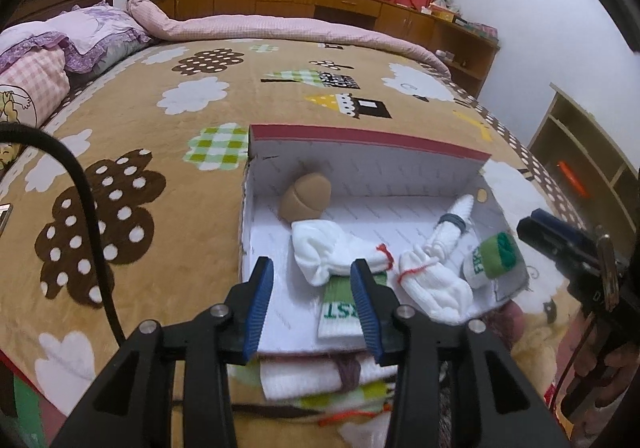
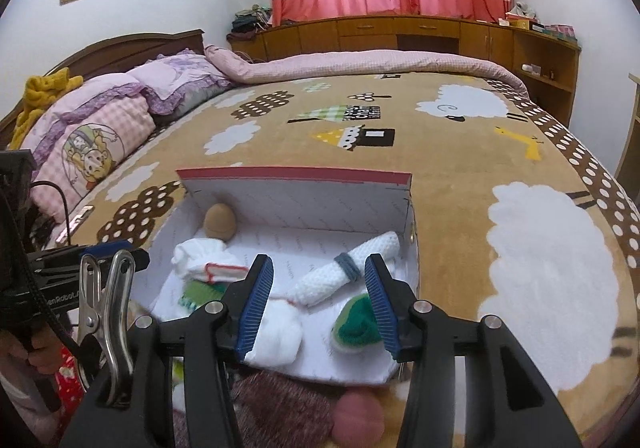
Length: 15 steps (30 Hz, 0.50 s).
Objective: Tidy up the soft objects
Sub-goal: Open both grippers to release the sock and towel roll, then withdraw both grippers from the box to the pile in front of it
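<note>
While both claws hang open and empty, left claw (image 1: 312, 304) and right claw (image 2: 318, 304) above the box (image 1: 360, 168) at frame centre, rolled socks (image 1: 336, 252) lie inside; next: grab loose socks (image 1: 304, 380) at lower frame.

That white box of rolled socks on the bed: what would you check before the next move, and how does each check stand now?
1. Left gripper empty, jaws apart: ok.
2. Right gripper empty, jaws apart: ok.
3. White box open, flap upright: ok.
4. Free floor space inside the box: ok.
5. Socks left outside, such as the white rolled pair at the box's near edge: not ok.
6. How many remain outside: cannot tell.
</note>
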Motion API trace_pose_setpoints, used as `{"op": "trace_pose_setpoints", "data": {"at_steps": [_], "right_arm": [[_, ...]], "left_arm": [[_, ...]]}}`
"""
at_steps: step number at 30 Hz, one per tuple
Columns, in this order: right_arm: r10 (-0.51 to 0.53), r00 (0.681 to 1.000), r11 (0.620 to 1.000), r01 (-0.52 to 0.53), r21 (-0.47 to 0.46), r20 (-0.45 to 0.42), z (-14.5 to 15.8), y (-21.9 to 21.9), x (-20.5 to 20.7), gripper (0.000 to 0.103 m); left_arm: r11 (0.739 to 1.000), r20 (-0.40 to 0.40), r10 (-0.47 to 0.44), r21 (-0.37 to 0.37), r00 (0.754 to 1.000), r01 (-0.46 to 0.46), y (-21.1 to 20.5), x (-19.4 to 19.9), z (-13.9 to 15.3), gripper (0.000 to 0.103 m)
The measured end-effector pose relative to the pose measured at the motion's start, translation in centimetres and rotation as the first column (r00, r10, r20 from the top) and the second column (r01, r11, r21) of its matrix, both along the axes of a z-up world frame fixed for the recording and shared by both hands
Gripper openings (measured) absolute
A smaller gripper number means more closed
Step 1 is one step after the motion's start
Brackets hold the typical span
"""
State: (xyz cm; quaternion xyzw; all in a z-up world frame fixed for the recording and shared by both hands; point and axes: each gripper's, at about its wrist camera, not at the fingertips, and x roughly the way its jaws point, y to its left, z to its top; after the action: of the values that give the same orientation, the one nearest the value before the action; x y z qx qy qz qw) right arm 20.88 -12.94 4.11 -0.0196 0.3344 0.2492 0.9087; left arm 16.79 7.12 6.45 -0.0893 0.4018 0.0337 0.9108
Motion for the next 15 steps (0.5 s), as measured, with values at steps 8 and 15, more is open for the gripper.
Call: {"op": "trace_pose_setpoints", "data": {"at_steps": [8,15], "right_arm": [[0.003,1.000,1.000,-0.003,0.013,-0.021,-0.2,-0.9,-2.4,0.049],[-0.003,0.999,1.000,0.004,0.013,-0.049,-0.8,-1.8,-4.1,0.049]], "left_arm": [[1.000,-0.010,-0.006,-0.006,1.000,0.006,-0.4,-2.4,-0.2,0.042],[0.999,-0.025,-0.008,-0.036,1.000,0.007,-0.6,-3.8,-0.9,0.045]]}}
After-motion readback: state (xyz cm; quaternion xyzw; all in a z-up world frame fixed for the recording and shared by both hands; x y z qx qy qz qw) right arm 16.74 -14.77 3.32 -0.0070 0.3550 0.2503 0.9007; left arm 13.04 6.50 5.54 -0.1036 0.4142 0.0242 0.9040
